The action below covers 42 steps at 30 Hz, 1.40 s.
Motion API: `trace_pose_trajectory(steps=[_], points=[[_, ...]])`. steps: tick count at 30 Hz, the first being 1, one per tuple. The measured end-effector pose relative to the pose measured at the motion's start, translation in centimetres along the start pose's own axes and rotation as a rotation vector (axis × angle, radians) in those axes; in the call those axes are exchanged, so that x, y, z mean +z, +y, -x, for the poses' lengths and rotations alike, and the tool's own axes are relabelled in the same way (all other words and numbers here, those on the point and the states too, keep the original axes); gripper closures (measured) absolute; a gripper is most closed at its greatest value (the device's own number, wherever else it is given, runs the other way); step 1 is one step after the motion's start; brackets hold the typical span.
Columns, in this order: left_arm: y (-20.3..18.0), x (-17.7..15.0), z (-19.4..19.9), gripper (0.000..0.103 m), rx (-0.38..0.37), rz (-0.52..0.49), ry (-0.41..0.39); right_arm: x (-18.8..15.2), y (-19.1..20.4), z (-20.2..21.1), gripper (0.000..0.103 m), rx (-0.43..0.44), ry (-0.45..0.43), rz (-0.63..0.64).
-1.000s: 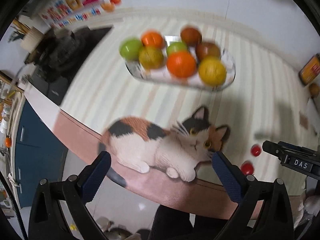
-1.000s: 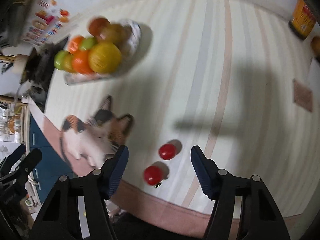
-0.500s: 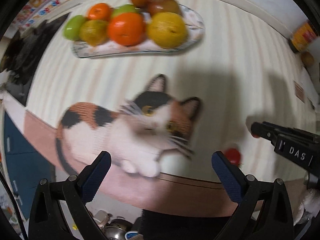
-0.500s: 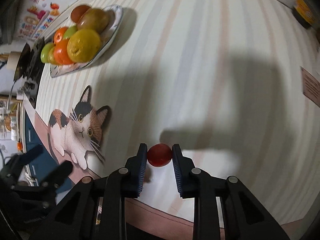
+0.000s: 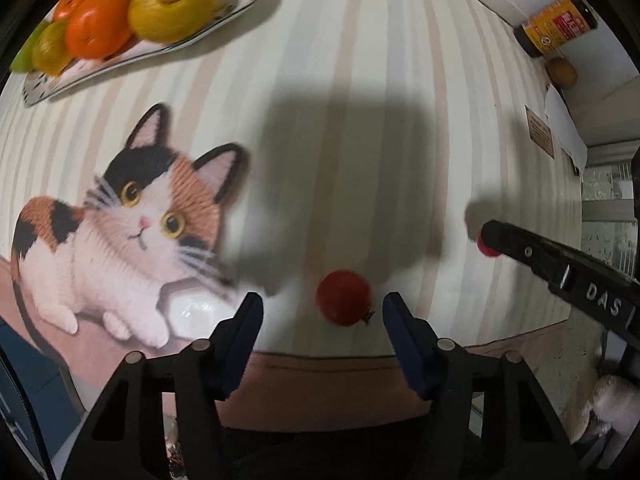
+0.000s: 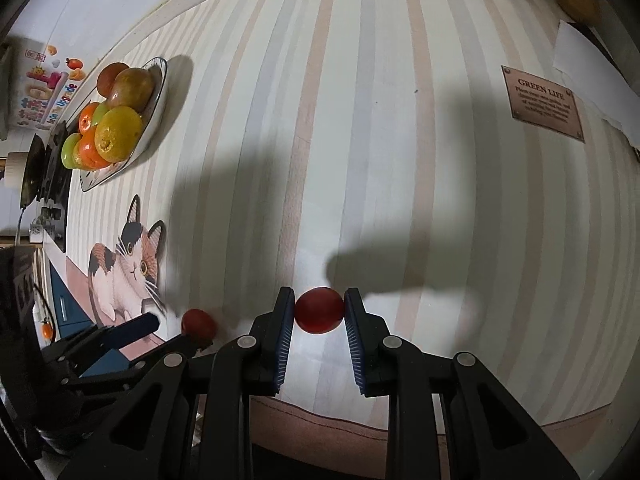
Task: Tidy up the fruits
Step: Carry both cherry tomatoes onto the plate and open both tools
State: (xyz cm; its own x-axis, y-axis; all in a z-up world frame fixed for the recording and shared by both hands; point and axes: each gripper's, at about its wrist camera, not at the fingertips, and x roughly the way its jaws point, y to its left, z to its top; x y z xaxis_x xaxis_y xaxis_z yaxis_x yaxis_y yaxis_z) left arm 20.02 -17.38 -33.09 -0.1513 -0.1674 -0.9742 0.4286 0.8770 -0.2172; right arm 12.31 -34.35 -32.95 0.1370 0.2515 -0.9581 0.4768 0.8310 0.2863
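A red cherry tomato (image 5: 344,296) lies on the striped tablecloth between the blue pads of my left gripper (image 5: 322,300). The jaws are closing, with a gap on both sides of the tomato. My right gripper (image 6: 319,294) is shut on a second cherry tomato (image 6: 319,312), just above the cloth. Seen side-on at the right of the left wrist view, the right gripper (image 5: 490,238) shows that tomato (image 5: 486,249) at its tip. A white plate (image 5: 240,0) at the far left is piled with oranges, yellow and green fruit; it appears again as the plate (image 6: 160,80).
A cat picture (image 5: 132,232) is printed on the cloth near the front edge. At the far right stand a dark bottle (image 5: 556,24), a brown round fruit (image 5: 562,73), a small plaque (image 6: 544,100) and white paper (image 6: 592,72). The pink cloth border (image 5: 320,380) marks the table's front edge.
My left gripper moved right and down over the near tomato and its jaws narrowed around it. My right gripper closed on the other tomato and holds it.
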Motion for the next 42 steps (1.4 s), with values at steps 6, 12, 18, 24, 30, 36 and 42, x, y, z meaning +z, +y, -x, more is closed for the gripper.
trace_pose_trajectory(steps=[6,12,18,24,30,36,42], points=[[-1.7,0.5,-1.8,0.074,0.01,-0.047,0.03,0.1,-0.1,0.2,0.075,-0.007,-0.006,0.005],[-1.6,0.5,-1.1,0.075,0.002,-0.039,-0.007,0.5,1.0,1.0,0.075,0.005,-0.021,0.031],[2.7,0.6,3.5,0.075,-0.036,0.068,-0.102,1.7,4.9,1.5,0.075,0.066,-0.053,0.103],[11.0,1.6,8.8,0.075,-0.075,0.265,-0.22,4.1,12.3,0.9,0.075,0.187,-0.089,0.203],[19.6,3.2,12.2,0.075,-0.099,0.437,-0.316,6.1,20.9,-0.9,0.075,0.284,-0.112,0.308],[24.2,6.1,13.0,0.075,-0.167,0.501,-0.339,8.0,27.0,-3.7,0.075,0.319,-0.112,0.359],[27.8,8.3,11.6,0.074,-0.245,0.568,-0.307,8.9,30.4,-6.9,0.075,0.327,-0.105,0.391]])
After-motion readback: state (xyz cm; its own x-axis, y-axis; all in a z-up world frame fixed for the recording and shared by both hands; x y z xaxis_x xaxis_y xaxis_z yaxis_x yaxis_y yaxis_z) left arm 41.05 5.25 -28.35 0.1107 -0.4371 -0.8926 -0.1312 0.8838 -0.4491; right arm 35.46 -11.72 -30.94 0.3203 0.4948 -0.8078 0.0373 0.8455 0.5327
